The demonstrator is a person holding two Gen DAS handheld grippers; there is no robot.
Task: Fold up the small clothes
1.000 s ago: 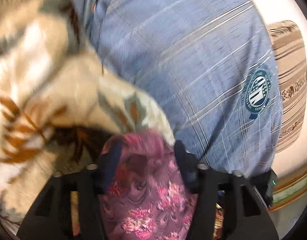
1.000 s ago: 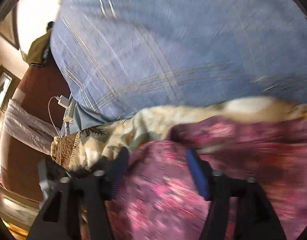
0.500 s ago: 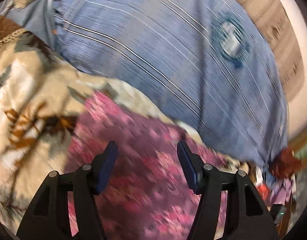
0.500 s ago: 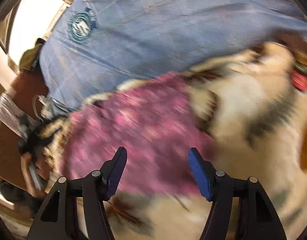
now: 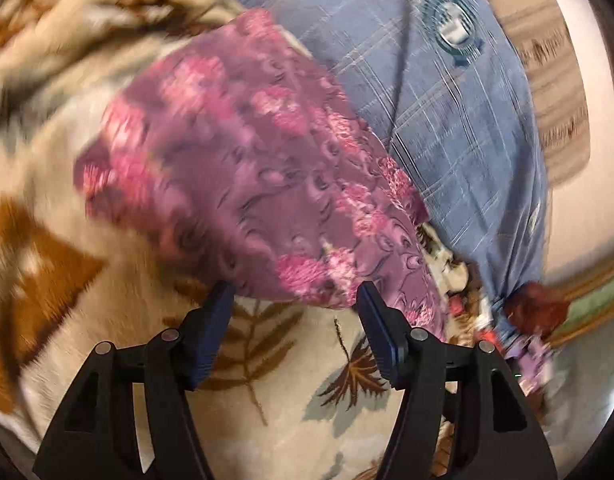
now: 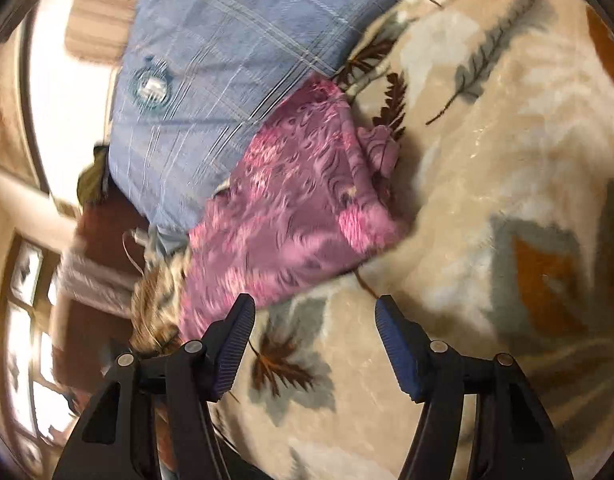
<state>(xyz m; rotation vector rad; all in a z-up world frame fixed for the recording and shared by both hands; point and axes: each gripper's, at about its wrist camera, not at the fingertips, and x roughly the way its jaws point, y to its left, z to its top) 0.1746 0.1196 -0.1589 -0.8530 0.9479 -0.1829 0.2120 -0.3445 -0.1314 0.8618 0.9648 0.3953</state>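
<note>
Both of your tongs stand apart with nothing clamped between them. Your left tongs (image 5: 293, 296) hang just short of the near edge of the small purple-pink floral cloth garment (image 5: 259, 168); that hem runs across the gap between the blue pads (image 5: 211, 328), and you cannot tell from the blurred view whether the tips touch it. Your right tongs (image 6: 315, 312) are over bare blanket, with the same garment (image 6: 299, 208) up and to the left; its lower corner reaches close to the left pad, while the right pad is well clear of it.

The garment lies folded and fairly flat on the cream plush blanket with brown leaf and orange diamond patterns (image 5: 267, 400). Its far edge lies against, or overlaps, the person's blue checked shirt with a round teal badge (image 5: 447, 100); a small loose flap sticks out at its right side in the right wrist view.

Open blanket spreads wide to the right of your right tongs (image 6: 507, 200) and beneath both tools. Behind the shirt, the room is blurred.
</note>
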